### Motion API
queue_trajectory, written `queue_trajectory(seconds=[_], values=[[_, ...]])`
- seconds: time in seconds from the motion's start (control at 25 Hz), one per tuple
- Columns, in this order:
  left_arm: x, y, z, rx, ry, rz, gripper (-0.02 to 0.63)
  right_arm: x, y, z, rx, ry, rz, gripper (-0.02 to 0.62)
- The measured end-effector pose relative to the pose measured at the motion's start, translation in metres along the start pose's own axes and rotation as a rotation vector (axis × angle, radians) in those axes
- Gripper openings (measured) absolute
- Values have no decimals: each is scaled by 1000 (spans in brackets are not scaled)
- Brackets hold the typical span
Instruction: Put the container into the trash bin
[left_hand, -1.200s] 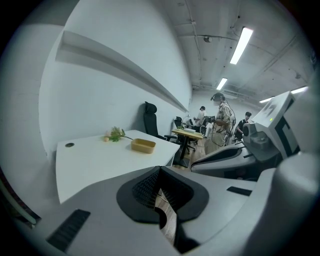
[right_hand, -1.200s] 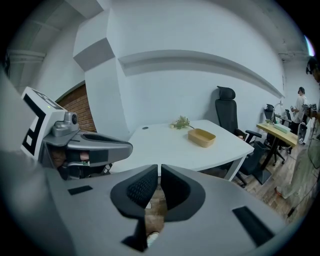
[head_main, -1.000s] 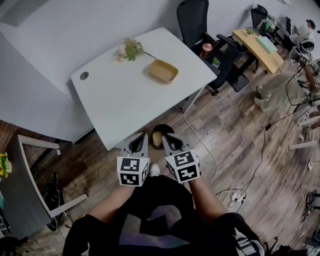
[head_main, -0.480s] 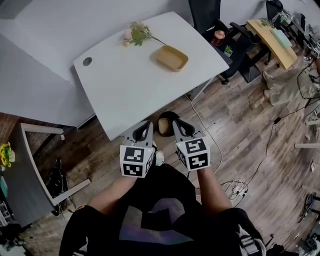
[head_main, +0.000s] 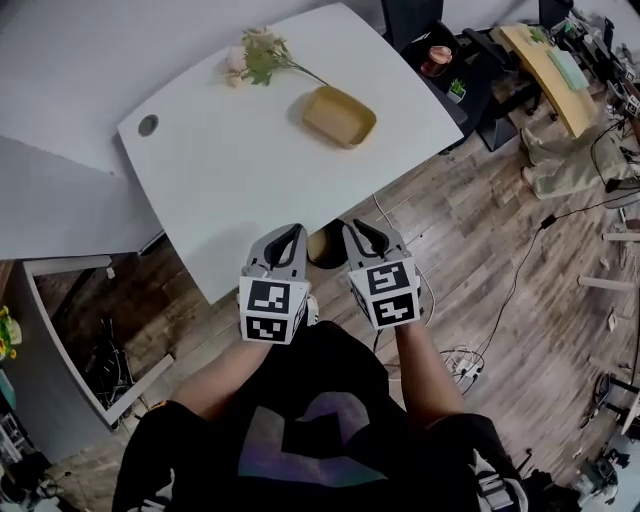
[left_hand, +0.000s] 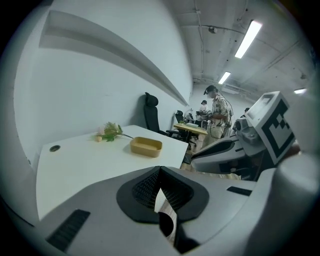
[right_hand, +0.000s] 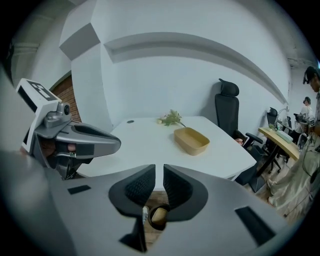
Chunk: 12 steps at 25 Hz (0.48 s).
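Container untouched on table; person stepped closer, left gripper and right gripper now at near edge, both clenched, empty. Pickup pending.

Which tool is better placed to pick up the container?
Probably right: the container lies on the right half of the table, ahead of the right tool; the left tool would reach across.

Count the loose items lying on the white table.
2. A tan container sits toward the right side of the table; a flower sprig lies beyond it near the far edge. The near edge is partly hidden, so something small could be missed.
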<state>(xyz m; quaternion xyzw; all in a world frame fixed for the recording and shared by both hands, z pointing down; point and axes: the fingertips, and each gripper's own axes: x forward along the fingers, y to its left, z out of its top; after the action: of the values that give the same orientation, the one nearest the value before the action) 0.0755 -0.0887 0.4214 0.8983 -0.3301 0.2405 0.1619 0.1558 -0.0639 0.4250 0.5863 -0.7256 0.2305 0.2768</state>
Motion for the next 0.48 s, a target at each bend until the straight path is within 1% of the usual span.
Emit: queue_trajectory(seconds=[0.12, 0.28, 0.48], values=[[26, 24, 11, 2, 15, 8, 8, 28, -19, 17, -28, 25, -16, 66], [61, 53, 32, 15, 1, 15, 8, 70, -49, 43, -86, 55, -54, 75], [96, 86, 44, -7, 4, 25, 8, 119, -77, 60, -163, 122, -85, 87]])
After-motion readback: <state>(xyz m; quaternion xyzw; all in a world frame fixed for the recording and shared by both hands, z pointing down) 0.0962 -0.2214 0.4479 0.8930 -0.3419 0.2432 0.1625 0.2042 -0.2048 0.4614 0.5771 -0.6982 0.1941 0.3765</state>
